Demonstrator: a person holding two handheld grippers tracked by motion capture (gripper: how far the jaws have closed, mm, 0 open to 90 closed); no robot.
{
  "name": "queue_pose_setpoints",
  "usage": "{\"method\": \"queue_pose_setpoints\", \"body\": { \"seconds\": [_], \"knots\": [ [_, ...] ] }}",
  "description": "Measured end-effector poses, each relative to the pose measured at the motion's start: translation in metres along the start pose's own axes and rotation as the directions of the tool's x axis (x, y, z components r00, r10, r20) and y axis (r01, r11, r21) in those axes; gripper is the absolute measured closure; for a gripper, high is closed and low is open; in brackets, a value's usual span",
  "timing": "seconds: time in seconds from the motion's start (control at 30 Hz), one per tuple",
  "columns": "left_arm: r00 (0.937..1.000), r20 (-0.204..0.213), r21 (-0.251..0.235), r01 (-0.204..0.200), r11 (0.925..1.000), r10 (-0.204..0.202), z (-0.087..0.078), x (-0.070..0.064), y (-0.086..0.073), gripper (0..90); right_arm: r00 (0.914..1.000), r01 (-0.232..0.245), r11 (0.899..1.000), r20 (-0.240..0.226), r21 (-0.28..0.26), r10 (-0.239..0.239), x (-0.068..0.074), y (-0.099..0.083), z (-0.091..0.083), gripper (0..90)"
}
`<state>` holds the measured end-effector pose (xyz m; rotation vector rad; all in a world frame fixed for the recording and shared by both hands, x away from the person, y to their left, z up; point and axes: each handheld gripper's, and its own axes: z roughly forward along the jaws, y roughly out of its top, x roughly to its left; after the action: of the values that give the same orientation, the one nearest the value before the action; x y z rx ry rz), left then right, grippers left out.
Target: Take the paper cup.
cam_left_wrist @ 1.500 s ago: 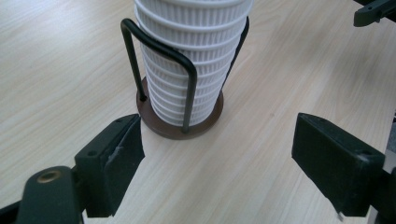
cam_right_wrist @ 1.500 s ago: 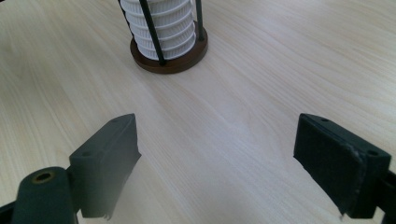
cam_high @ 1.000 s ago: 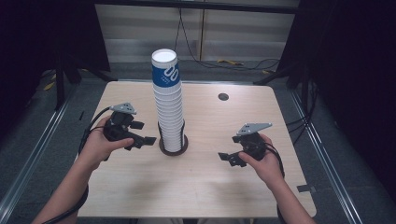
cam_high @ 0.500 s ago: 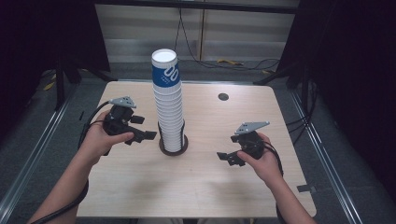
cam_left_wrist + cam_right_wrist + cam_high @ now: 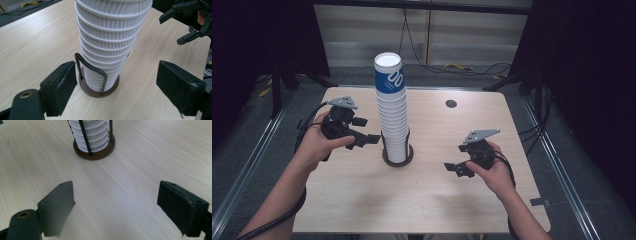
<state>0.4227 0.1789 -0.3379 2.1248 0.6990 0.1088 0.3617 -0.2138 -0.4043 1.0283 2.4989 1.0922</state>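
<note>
The pale wooden worktop carries one thing near its middle: a tall stack of cups, white and ribbed, nested one inside the next, standing upright. The topmost cup wears a blue band with white marks and its mouth faces up, showing a white inside. The stack sits in a holder, a round dark brown base from which thin black wire loops rise up the lowest cups; in the left gripper view one such loop hugs the bottom few cups. A small dark round disc lies on the worktop toward the far edge, well apart from the stack.

The left tongs are held just beside the lower part of the stack, on its left, pointed at it. Their jaws stand wide apart, with the stack and holder between them in the left gripper view, and they touch neither; nothing is gripped.

The right tongs hover low over the bare worktop on the right of the holder, some way from it. Their jaws are spread wide too, with only wood grain between them, and they hold nothing.
</note>
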Motion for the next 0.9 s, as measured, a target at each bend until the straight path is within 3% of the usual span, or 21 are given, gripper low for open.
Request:
{"method": "queue_pose_setpoints", "body": {
  "seconds": [0.27,0.9],
  "knots": [
    [0.9999,0.015,-0.015,0.007,0.9999,-0.007,-0.002,0.0,0.007,16.3,1.0,0.003,1.0,-0.004,0.008,-0.003,0.002,0.002,0.001,13.6],
    [0.9999,-0.004,-0.052,-0.014,0.9986,0.014,-0.015,0.001,0.034,16.0,0.9995,0.025,1.0,-0.021,0.018,-0.024,0.006,0.008,0.008,13.7]
  ]
}}
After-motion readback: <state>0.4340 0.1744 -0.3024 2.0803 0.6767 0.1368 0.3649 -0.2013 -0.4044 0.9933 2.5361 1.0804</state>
